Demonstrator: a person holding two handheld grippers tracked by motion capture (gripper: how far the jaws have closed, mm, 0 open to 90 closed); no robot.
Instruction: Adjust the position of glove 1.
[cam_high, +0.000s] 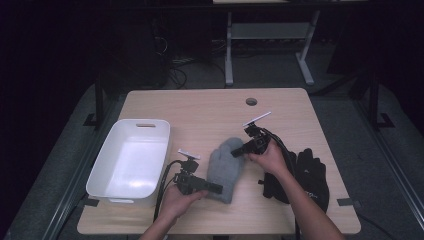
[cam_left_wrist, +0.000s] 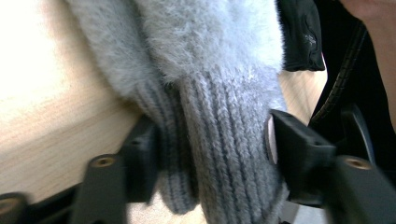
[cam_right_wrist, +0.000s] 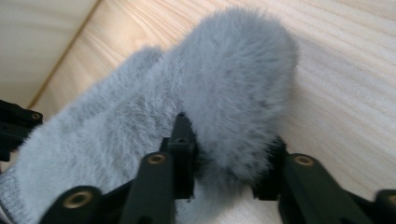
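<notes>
A white plastic tub (cam_high: 131, 161) with a handle slot in its far wall sits at the left of the light wooden bench (cam_high: 210, 107), its near edge close to the bench's near-left corner. Just right of it, the left gripper (cam_high: 216, 189), held in the person's left hand (cam_high: 179, 196), points right at the near end of a fluffy grey mitten (cam_high: 226, 167); in the left gripper view its fingers (cam_left_wrist: 292, 151) are pressed on either side of the mitten's ribbed knit cuff (cam_left_wrist: 219, 154), gripping it. The mitten lies flat at the middle of the bench, cuff toward the near edge and rounded tip toward the far side. At its far right, the right gripper (cam_high: 236, 151), in the person's right hand (cam_high: 272, 156), reaches left; the right gripper view shows its fingers (cam_right_wrist: 183, 144) clamped around the mitten's furry thumb (cam_right_wrist: 243, 88). A pair of black gloves (cam_high: 302, 179) lies at the near right of the bench, partly under the right forearm. A round cable hole (cam_high: 251, 101) marks the far side.
</notes>
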